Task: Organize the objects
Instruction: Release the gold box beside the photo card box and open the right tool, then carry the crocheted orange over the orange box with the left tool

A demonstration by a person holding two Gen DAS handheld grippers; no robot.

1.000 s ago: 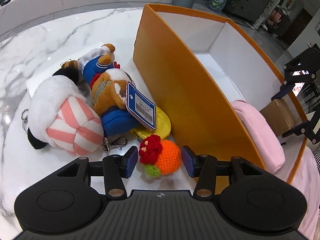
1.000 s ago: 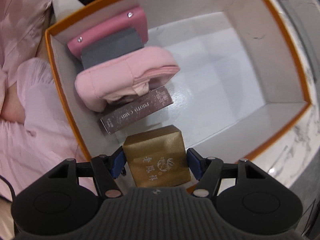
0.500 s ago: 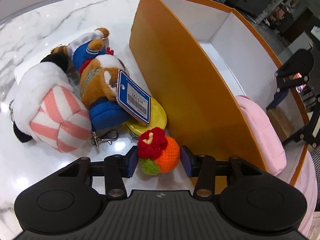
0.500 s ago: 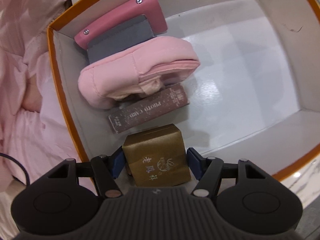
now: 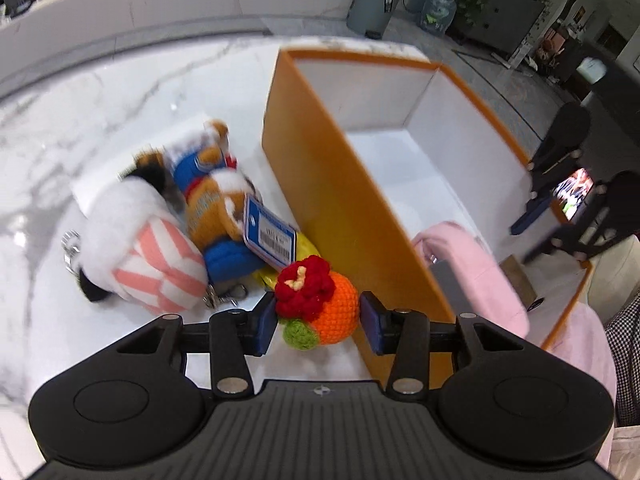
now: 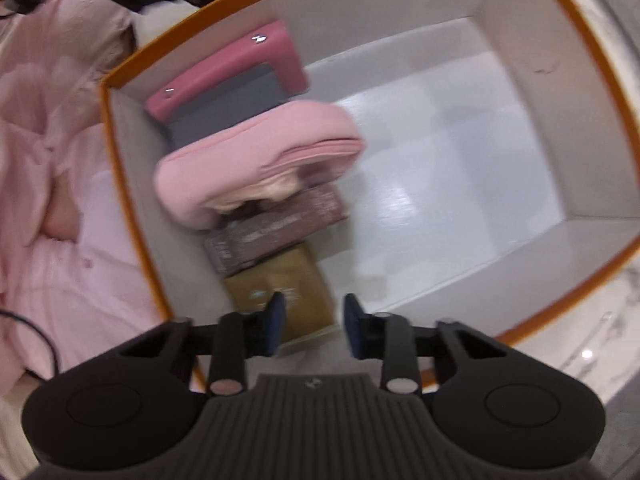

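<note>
My left gripper [image 5: 317,318] is shut on a crocheted orange with a red flower [image 5: 332,312], held just above the marble table beside the orange box's outer wall [image 5: 340,208]. In the right wrist view, my right gripper [image 6: 315,326] hangs over the near corner of the orange box [image 6: 124,184]. Its jaws are closing and nothing is pressed between the pads. The gold box [image 6: 296,280] lies on the box floor below the left finger, free of it. Beyond it lie a brown card box [image 6: 276,228], a pink pouch [image 6: 256,160] and a pink and grey case [image 6: 228,88].
On the table left of the box lie a white plush with pink stripes [image 5: 152,256], a brown bear in blue [image 5: 216,208] with a blue tag [image 5: 270,236], and a yellow item [image 5: 308,246]. The far half of the box floor [image 6: 460,168] is bare. A person's pink clothing [image 6: 52,160] is alongside.
The right jaws let go of the gold box, which now rests in the orange box, and they have narrowed. The left gripper has risen with the crocheted orange in it.
</note>
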